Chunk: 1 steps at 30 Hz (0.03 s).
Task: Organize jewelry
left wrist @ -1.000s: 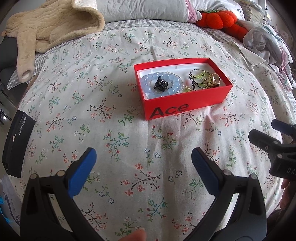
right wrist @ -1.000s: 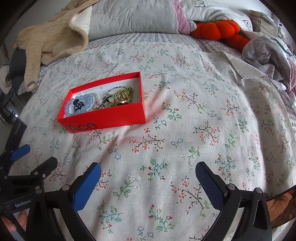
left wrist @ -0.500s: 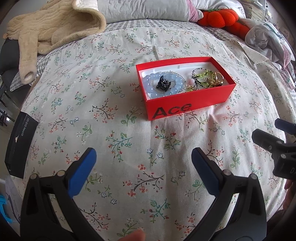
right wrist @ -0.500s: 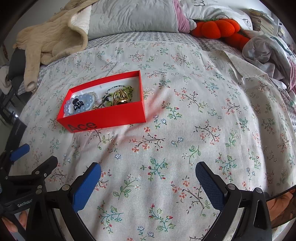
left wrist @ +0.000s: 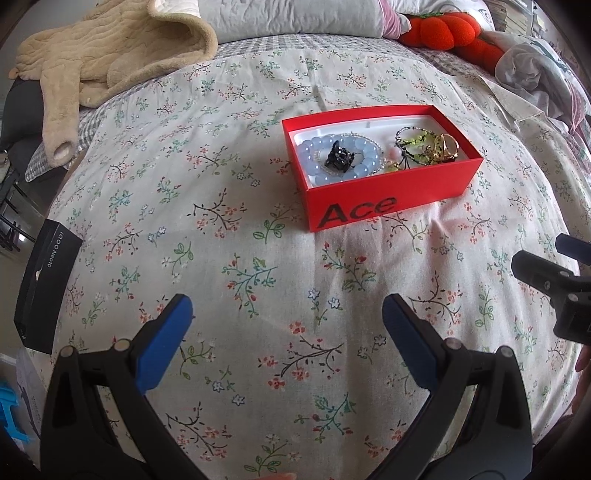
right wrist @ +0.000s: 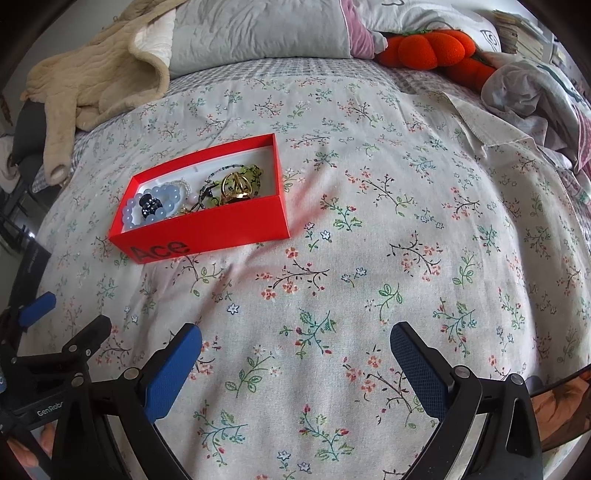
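A red open box marked "Ace" (left wrist: 391,199) (right wrist: 207,232) lies on the floral bedspread. It holds a pale blue bead bracelet (left wrist: 340,173) (right wrist: 162,212) with a black piece (left wrist: 340,158) on it, a green and black beaded strand (left wrist: 413,144) and gold pieces (left wrist: 445,147) (right wrist: 238,186). My left gripper (left wrist: 288,314) is open and empty, well short of the box. My right gripper (right wrist: 295,339) is open and empty, right of and short of the box. Each gripper shows at the edge of the other's view.
A beige fleece garment (left wrist: 110,48) lies at the back left, a grey pillow (right wrist: 258,29) and an orange plush toy (right wrist: 428,48) at the back. Crumpled clothes (right wrist: 535,96) lie at the right. A black box (left wrist: 44,288) sits at the bed's left edge.
Both views have drifted slightly: the box sits a little further right in the left view and a little lower in the right view. Both grippers stay open and empty.
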{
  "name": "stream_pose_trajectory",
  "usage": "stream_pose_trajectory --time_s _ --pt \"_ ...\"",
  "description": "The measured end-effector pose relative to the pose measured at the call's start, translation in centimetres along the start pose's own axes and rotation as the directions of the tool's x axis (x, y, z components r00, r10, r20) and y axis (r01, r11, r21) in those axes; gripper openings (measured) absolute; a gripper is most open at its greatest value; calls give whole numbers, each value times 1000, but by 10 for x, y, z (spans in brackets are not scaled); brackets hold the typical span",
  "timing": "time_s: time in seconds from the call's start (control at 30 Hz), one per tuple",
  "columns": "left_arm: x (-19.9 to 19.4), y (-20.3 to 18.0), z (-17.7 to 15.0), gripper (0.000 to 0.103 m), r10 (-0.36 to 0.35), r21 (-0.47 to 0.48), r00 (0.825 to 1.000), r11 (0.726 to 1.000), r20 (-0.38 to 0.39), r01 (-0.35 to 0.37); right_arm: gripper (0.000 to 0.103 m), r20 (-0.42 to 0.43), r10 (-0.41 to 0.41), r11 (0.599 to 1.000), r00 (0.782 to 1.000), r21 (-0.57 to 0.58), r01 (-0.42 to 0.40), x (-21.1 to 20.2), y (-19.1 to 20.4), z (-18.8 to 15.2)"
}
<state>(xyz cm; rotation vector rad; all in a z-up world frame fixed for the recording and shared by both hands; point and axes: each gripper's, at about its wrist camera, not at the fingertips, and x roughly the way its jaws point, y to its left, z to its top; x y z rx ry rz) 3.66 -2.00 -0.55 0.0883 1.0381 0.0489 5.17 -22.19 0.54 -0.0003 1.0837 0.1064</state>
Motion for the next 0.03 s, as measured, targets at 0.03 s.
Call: stream_pose_trajectory --time_s 0.03 --pt "3 2 -2 102 7 -1 1000 1000 -7 -7 103 -5 -3 1000 1000 4 3 3 2 -2"
